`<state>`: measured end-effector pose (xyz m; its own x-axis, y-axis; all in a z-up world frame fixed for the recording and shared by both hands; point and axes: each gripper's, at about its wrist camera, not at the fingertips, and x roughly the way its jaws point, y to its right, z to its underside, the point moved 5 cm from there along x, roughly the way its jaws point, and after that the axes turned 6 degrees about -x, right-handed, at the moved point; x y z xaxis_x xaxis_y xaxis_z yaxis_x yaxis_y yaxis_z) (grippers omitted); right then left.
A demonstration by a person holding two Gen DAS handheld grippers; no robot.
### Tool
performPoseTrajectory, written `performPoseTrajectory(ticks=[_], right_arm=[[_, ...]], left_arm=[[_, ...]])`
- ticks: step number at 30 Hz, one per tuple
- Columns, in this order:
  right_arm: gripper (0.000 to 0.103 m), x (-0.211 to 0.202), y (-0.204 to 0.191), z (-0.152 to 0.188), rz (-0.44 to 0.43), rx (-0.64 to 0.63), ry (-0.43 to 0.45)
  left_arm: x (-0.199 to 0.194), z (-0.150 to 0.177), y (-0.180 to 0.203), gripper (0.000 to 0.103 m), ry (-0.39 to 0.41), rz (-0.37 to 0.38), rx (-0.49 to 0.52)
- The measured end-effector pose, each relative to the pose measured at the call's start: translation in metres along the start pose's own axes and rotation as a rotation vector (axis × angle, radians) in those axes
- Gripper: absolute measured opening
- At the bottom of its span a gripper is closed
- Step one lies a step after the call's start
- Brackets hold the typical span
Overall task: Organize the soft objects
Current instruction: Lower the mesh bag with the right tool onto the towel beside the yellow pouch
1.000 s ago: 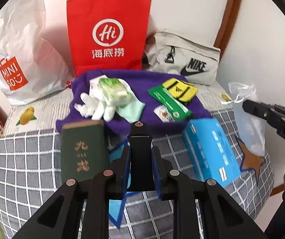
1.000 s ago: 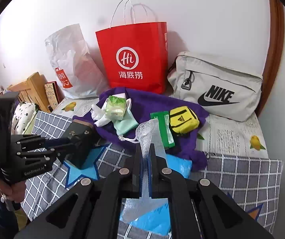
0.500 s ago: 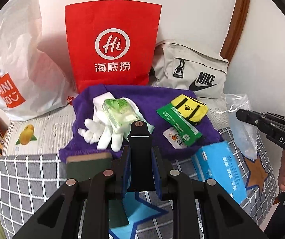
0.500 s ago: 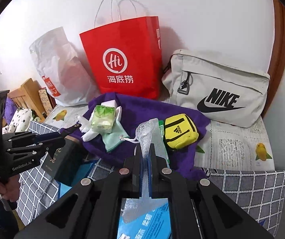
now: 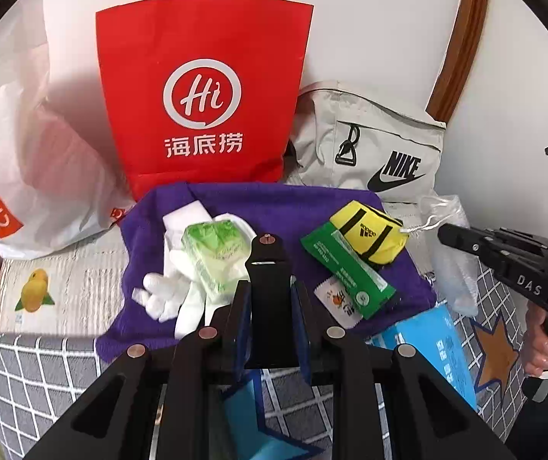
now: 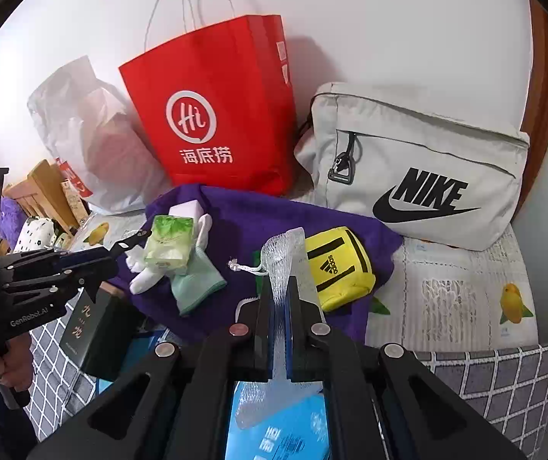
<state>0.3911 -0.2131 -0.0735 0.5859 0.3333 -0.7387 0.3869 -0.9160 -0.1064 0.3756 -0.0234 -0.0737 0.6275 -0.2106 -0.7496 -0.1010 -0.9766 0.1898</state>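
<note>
A purple cloth on the bed carries white gloves, a green tissue pack, a yellow Adidas pouch and a green packet. My left gripper hovers over the cloth's near edge, shut on a flat black piece; from the right wrist view the left gripper is at the left, near the tissue pack. My right gripper is shut on a clear mesh drawstring bag, just in front of the yellow pouch.
A red paper bag, a grey Nike bag and a white plastic bag stand against the wall behind the cloth. A blue box and a dark green box lie on the checked blanket.
Both grippers have moved forward toward the purple cloth and the bags, each keeping its hold. The dark green box has slipped out of the left wrist view beneath the gripper.
</note>
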Motion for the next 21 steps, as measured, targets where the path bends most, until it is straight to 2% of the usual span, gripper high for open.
performPoseTrajectory(ticks=[11, 21], right_arm=[[0.004, 0.039, 0.014, -0.013, -0.007, -0.004, -0.034], [0.004, 0.085, 0.017, -0.003, -0.012, -0.038, -0.128]], left_arm=[[0.025, -0.027, -0.001, 0.02, -0.005, 0.02, -0.017], [0.065, -0.029, 0.007, 0.02, -0.076, 0.036, -0.015]])
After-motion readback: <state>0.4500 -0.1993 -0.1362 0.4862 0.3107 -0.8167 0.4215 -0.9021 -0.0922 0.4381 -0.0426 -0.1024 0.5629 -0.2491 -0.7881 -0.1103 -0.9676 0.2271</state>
